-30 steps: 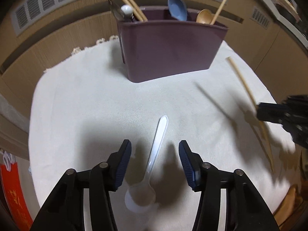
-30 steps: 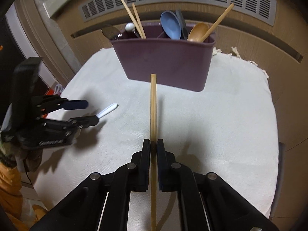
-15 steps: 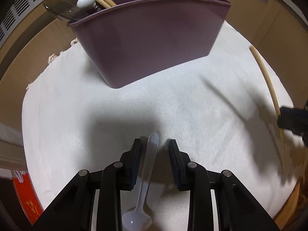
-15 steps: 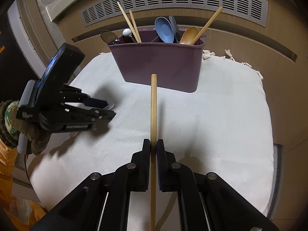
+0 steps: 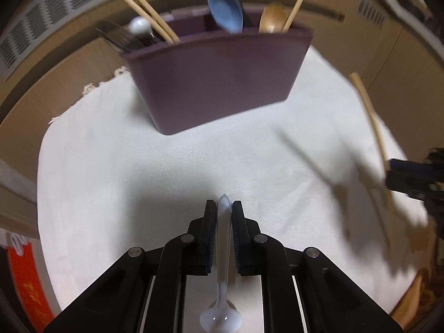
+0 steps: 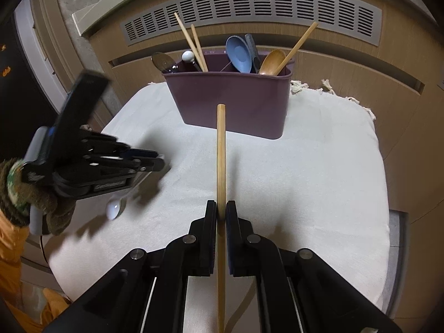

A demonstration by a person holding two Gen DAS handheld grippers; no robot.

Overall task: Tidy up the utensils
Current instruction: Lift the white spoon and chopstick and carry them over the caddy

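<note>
My left gripper (image 5: pixel 223 208) is shut on the handle of a clear plastic spoon (image 5: pixel 223 252), bowl toward the camera, lifted above the white cloth. From the right wrist view the left gripper (image 6: pixel 155 162) is at the left with the spoon's bowl (image 6: pixel 113 208) hanging under it. My right gripper (image 6: pixel 221 208) is shut on a wooden utensil handle (image 6: pixel 221 152) pointing at the purple utensil caddy (image 6: pixel 230 102). The caddy (image 5: pixel 219 77) holds chopsticks, a blue spoon, a wooden spoon and dark utensils. The right gripper (image 5: pixel 408 177) and its wooden handle (image 5: pixel 369 116) show at the right edge.
A white cloth (image 6: pixel 305 180) covers the round table, with a fringe at the far edge. A wooden wall with a grey vent (image 6: pixel 249 11) stands behind the caddy. A red item (image 5: pixel 25 280) lies below the table's left edge.
My left gripper closed on the plastic spoon's handle and lifted it off the cloth. The right gripper kept hold of the wooden handle and drew back a little from the caddy.
</note>
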